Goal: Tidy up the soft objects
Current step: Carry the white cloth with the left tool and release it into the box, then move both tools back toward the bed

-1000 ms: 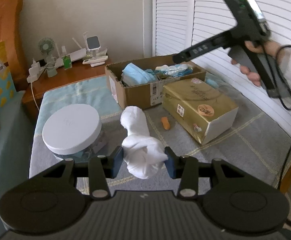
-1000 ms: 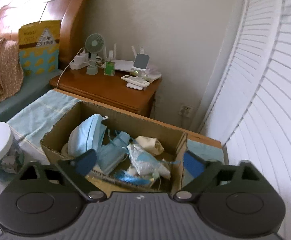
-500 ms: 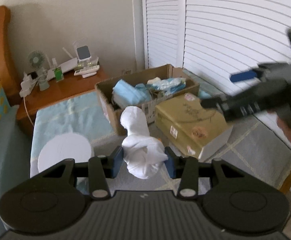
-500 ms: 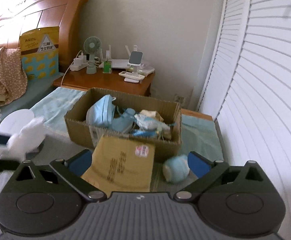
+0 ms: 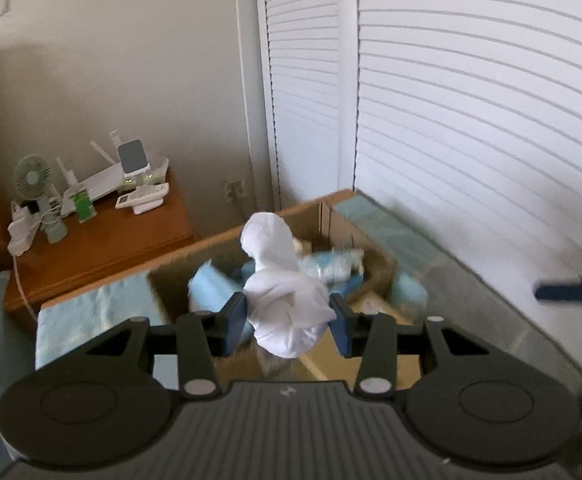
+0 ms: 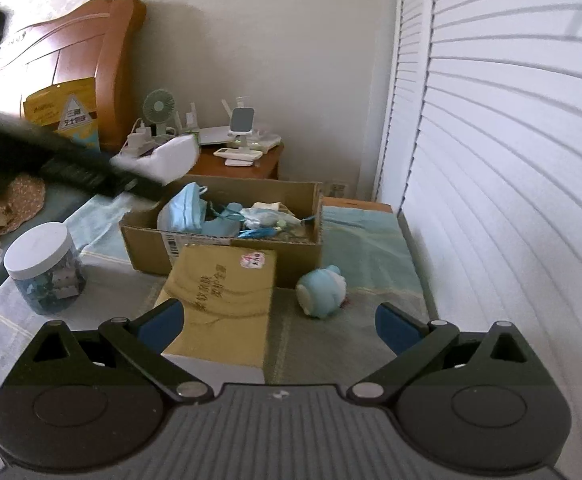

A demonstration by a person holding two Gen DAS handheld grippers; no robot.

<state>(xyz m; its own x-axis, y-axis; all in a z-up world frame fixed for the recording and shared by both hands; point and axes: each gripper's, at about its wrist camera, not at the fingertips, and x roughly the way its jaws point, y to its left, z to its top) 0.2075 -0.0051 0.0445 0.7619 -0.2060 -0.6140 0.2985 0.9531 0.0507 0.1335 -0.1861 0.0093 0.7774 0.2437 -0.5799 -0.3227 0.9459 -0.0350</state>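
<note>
Above the near-left rim of the cardboard box (image 6: 227,236), the left gripper (image 5: 289,314) carries a balled white sock (image 5: 287,300), both blue pads pressed into the fabric, loose end sticking up. From the right wrist view the sock (image 6: 171,158) hangs clear of the box, not touching it, over the left corner. Box already has blue face masks (image 6: 183,212) and other soft bits inside.

Right gripper (image 6: 277,326) is empty, fingers spread wide, hovering near the scene's front over the tan tissue pack (image 6: 223,296). Blue plush toy (image 6: 321,290) sits on the table cloth (image 6: 367,236) just right of the pack, in front of the box's right corner, apart from both grippers.

Step in hand, as I read it: transport of the sock to the box, drop not yet done. Next move likely needs the left gripper a bit further over the box opening, then lowered and released so the sock lands inside, not on the rim. Plush toy looks like the right gripper's next pick. Jar with white lid (image 6: 45,266) at left is untouched.
</note>
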